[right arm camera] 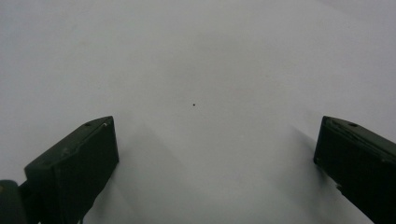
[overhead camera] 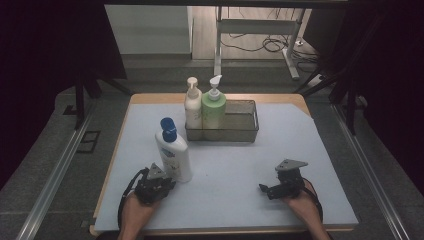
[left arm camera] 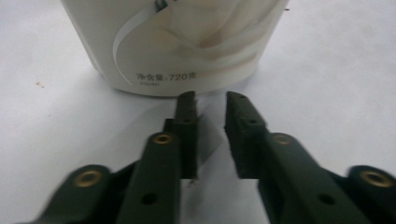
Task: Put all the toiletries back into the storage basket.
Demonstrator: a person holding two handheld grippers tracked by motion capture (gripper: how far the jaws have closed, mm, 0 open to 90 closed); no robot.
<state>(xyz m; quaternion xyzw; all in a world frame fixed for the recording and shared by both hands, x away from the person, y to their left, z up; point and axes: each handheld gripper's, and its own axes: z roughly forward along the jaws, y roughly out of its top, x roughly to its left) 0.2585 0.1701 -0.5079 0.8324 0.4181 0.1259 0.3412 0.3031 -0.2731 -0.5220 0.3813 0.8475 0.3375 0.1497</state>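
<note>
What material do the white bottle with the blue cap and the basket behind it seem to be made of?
White bottle: likely plastic, smooth and slightly glossy, with a printed label and a moulded blue cap.
Basket: apparently metal wire mesh, grey and see-through.

Dim room: beyond the tools, a pale wall (overhead camera: 147, 27), a grey desk frame (overhead camera: 257, 30) and cables (overhead camera: 260, 46) on wooden floor (overhead camera: 205, 35).

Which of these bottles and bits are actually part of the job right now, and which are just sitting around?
In the job:
- blue-capped white bottle, standing just ahead of the left gripper
- wire basket

Sitting around:
- white pump bottle and green pump bottle, already in the basket
- right gripper, open over bare mat
</note>
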